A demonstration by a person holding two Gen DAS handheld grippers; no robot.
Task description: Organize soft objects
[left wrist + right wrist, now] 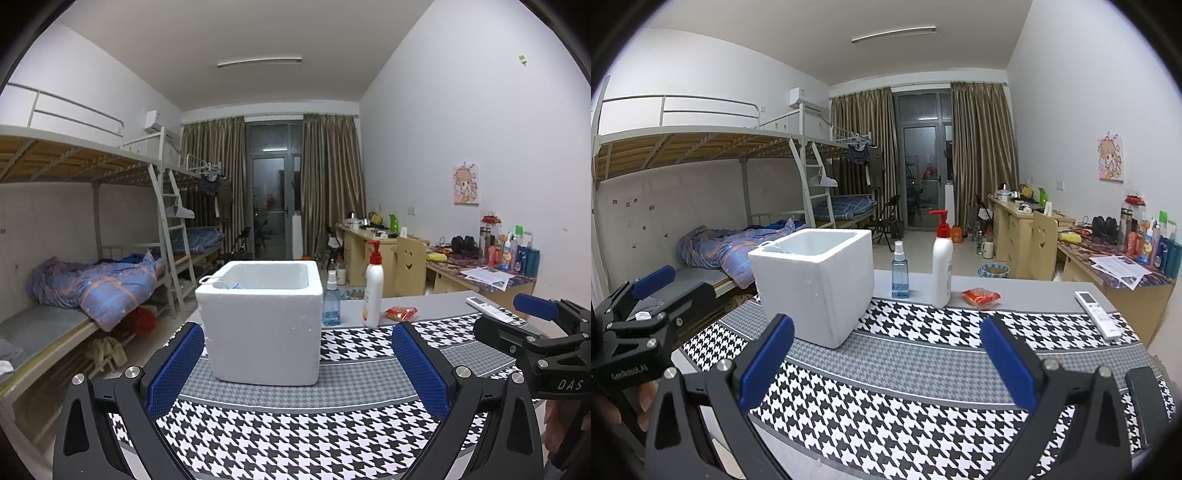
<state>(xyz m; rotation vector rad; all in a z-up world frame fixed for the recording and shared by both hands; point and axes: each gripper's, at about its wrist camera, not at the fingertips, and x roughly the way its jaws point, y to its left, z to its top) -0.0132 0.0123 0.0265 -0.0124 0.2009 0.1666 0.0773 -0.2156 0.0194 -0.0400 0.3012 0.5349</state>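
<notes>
A white foam box (pixel 264 325) (pixel 814 284) stands open-topped on the houndstooth cloth (pixel 314 435) (pixel 916 398). A white loop and a bit of blue (pixel 221 282) show over its inner left rim; the rest of its inside is hidden. My left gripper (pixel 297 363) is open just in front of the box, nothing between its blue pads (pixel 173 369). My right gripper (pixel 886 360) is open to the right of the box, also empty. Each gripper shows at the other view's edge (pixel 535 332) (pixel 639 317).
Behind the box stand a blue spray bottle (pixel 331 304) (pixel 900 271) and a white pump bottle (pixel 373 286) (pixel 942 260). A red-orange packet (pixel 400 313) (pixel 980 296) and a white remote (pixel 493 312) (pixel 1097 314) lie farther right. Bunk beds left, desks right.
</notes>
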